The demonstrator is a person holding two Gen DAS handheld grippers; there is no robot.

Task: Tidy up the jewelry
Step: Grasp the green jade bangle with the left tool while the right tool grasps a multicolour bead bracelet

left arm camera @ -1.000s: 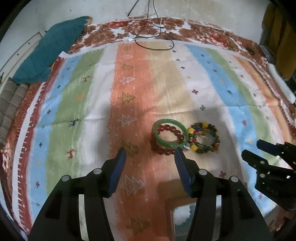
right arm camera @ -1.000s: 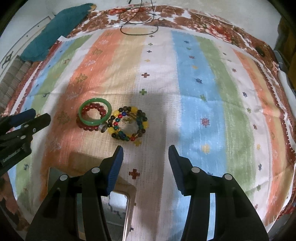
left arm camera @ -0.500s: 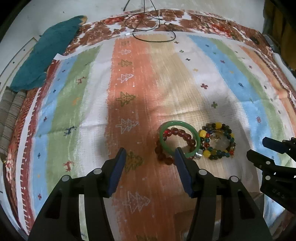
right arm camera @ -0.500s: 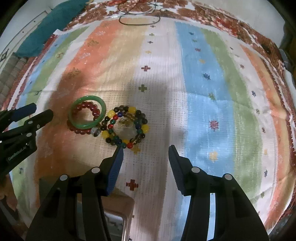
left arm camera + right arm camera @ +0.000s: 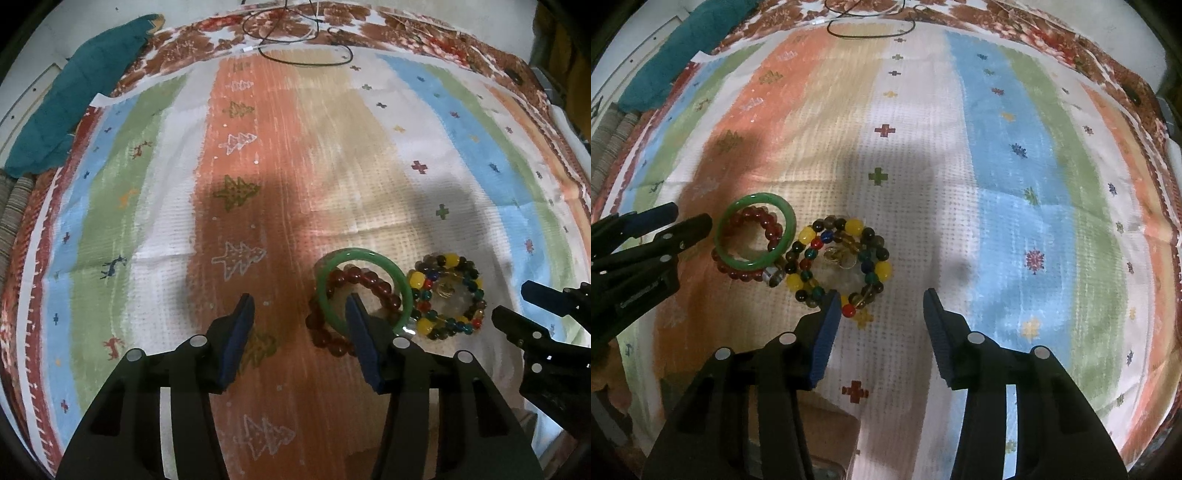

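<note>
Both grippers point down with jaws apart, nothing between them — the left gripper (image 5: 299,302) and right gripper (image 5: 881,299) have just narrowed. A green bangle (image 5: 364,288), red bead bracelet (image 5: 328,332) and multicoloured bead bracelet (image 5: 842,262) lie touching on the striped cloth (image 5: 258,166), nearer than before.

Bangle (image 5: 364,286) lies on the striped cloth (image 5: 258,184), overlapping a single-strand bead bracelet (image 5: 332,321): part of the strand sits inside the ring, part under and outside it. Multi-strand bead bracelet (image 5: 445,295) lies just right of the bangle, touching it. Cable (image 5: 295,40) loops at the cloth's far edge; folded towel (image 5: 66,99) at the far left corner. Left tool (image 5: 299,306) is left of the pile, right tool (image 5: 879,299) before and right of it.
</note>
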